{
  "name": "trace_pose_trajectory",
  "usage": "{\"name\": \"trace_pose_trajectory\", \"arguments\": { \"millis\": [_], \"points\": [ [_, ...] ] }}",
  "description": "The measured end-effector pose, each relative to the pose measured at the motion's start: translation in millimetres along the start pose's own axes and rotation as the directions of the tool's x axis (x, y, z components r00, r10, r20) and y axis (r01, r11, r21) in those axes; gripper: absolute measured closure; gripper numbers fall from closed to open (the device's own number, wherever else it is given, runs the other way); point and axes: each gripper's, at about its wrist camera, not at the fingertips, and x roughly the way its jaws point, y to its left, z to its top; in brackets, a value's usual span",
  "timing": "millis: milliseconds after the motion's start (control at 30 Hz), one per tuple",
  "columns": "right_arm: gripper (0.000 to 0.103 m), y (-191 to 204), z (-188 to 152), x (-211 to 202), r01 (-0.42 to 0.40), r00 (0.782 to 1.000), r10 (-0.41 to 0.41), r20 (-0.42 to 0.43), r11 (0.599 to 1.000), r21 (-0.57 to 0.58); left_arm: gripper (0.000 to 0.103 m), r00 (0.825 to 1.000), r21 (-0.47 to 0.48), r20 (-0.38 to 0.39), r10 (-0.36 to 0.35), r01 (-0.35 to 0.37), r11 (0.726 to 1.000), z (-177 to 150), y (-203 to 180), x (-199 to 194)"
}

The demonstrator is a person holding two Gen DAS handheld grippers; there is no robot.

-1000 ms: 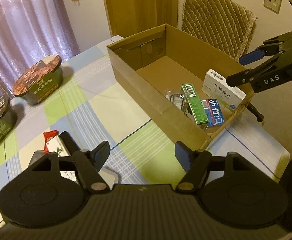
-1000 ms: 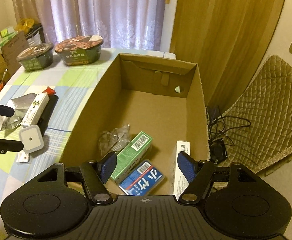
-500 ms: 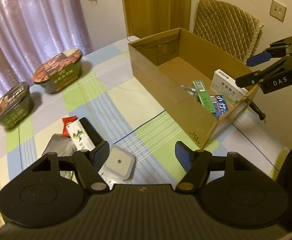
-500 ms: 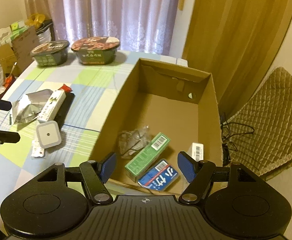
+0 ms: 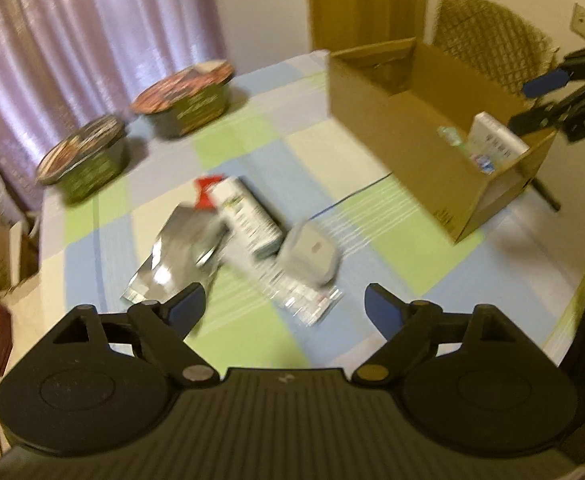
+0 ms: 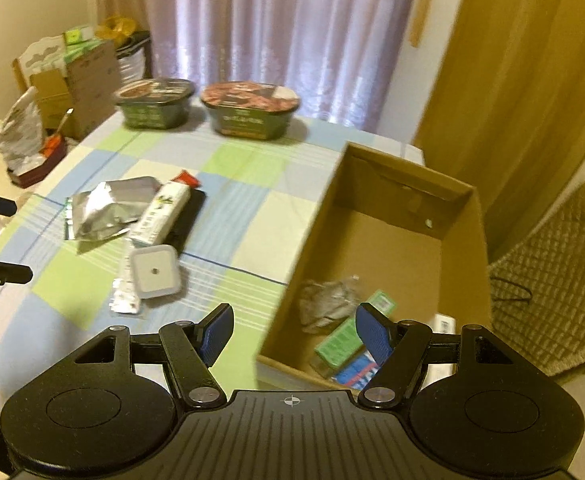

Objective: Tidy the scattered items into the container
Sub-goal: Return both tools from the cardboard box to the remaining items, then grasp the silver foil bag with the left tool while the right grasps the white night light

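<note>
Both grippers, left (image 5: 284,306) and right (image 6: 294,330), have jaws spread wide, holding nothing, above the bench (image 6: 244,200) beside the cardboard box (image 6: 396,248).

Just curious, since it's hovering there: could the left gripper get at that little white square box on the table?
Probably yes. The left gripper is open and empty, and the white box lies just ahead on top of the foil strip, with nothing covering it.
</note>
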Motion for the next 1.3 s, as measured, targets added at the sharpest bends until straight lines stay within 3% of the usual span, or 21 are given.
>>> {"name": "trace_pose_trajectory", "arguments": {
  "millis": [200, 267, 500, 633, 800, 1000, 1300],
  "points": [
    [0.028, 36, 11, 7, -0.06, 0.998, 0.061, 0.006, 0.997, -0.056, 0.017, 0.998, -0.039, -0.052, 0.045, -0.047, 0.998, -37, 34, -3],
    [0.0, 49, 14, 12, -0.083, 0.996, 0.084, 0.003, 0.994, -0.074, 0.016, 0.997, -0.058, -0.061, 0.049, -0.052, 0.997, -45, 43, -2],
    [0.0, 93, 18, 41, -0.143, 0.99, 0.139, -0.032, 0.974, -0.175, 0.015, 0.996, -0.117, -0.08, 0.044, -0.053, 0.992, -67, 61, 10],
    [0.0, 110, 20, 68, -0.188, 0.982, 0.177, -0.069, 0.964, -0.189, 0.015, 0.995, -0.102, -0.091, 0.039, -0.049, 0.994, -70, 70, 27],
    [0.0, 124, 20, 103, -0.233, 0.97, 0.211, -0.122, 0.951, -0.205, 0.011, 0.994, -0.009, -0.091, 0.068, -0.069, 0.998, -54, 79, 57],
    [0.0, 125, 25, 147, -0.267, 0.956, 0.238, -0.17, 0.947, -0.178, 0.011, 0.995, 0.058, -0.092, 0.041, -0.036, 0.998, -10, 96, 98],
    [0.0, 118, 35, 203, -0.292, 0.943, 0.256, -0.213, 0.943, -0.16, 0.012, 0.982, 0.192, -0.19, -0.009, 0.046, 0.98, 52, 103, 170]
  ]
}}
